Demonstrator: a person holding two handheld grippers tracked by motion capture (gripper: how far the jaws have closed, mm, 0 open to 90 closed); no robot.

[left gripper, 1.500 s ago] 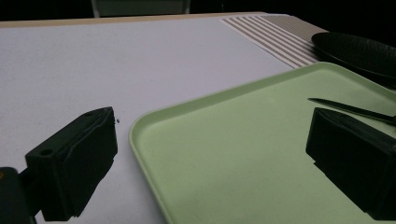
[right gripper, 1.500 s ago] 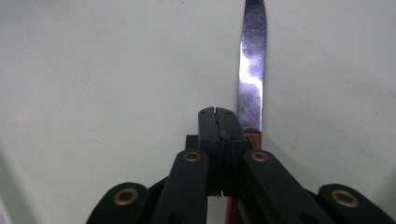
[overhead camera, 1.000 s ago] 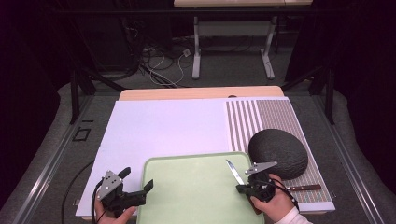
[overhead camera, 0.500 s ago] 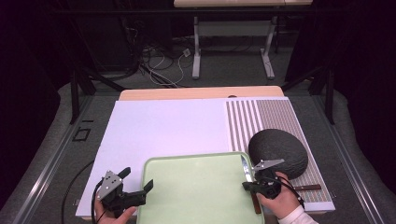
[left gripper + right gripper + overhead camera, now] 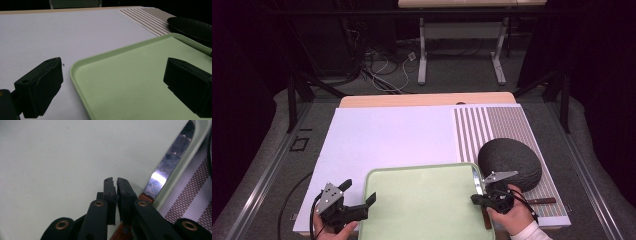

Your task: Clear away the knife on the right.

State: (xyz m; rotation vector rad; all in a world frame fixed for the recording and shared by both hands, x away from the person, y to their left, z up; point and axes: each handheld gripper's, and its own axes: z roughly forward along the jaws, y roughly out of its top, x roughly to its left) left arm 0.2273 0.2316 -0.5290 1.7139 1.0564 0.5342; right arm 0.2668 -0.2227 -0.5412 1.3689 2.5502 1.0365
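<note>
Black right gripper [image 5: 116, 182] low over green tray [image 5: 50, 157]

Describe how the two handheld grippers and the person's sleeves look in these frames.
Both grippers, left gripper and right gripper, are black, each topped by a grey three-cornered plate. The right gripper's linkage arms carry brass-coloured rivets; its black jaw pads are blocky. A black cable trails from the left one. A white sleeve cuff shows at the right wrist.

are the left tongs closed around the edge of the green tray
No: the left tongs stand wide open, one jaw over the white mat and the other over the tray, gripping nothing.
</note>
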